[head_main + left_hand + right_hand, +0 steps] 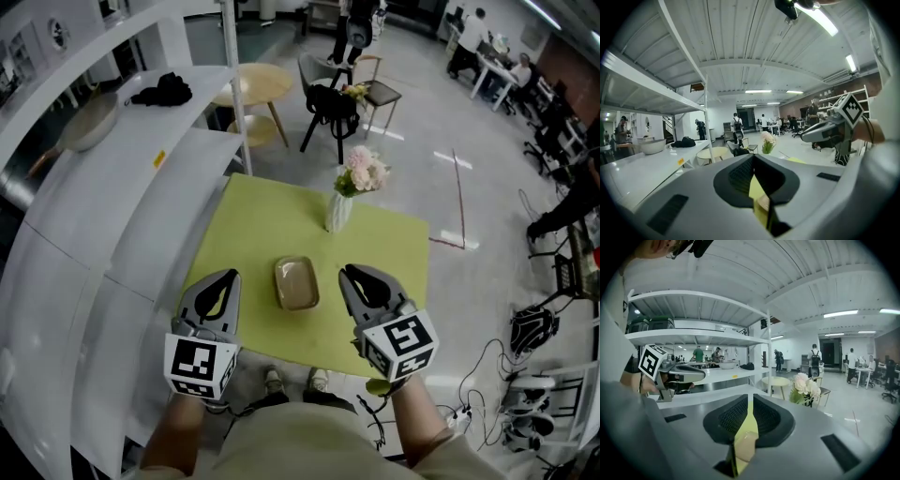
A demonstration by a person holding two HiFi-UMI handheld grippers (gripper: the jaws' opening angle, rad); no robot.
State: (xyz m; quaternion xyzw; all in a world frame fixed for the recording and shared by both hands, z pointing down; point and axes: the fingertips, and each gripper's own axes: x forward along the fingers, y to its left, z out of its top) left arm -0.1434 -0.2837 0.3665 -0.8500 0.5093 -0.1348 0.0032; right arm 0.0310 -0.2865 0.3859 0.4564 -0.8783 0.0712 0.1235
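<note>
A shallow tan dish (pixel 296 283) lies on the yellow-green table (pixel 253 225), between my two grippers. My left gripper (pixel 228 276) hovers just left of it, jaws shut with nothing held. On the dish's right side my right gripper (pixel 348 273) hovers, also shut and empty. Behind the dish stands a white vase of pink flowers (pixel 341 208). In the left gripper view the jaws (pixel 753 158) meet, leaving a slit that shows table and dish (pixel 763 204); the flowers (pixel 767 140) and right gripper (pixel 829 129) show beyond. The right gripper view shows shut jaws (pixel 750 397), the dish (pixel 743 446), the flowers (pixel 804 386) and the left gripper (pixel 680 373).
White shelving (pixel 112 197) runs along the table's left side, carrying a bowl (pixel 90 122) and a black bundle (pixel 164 91). A round wooden table (pixel 255 84) and chairs (pixel 334 103) stand beyond. People sit at desks at far right. Cables (pixel 530 330) lie on the floor.
</note>
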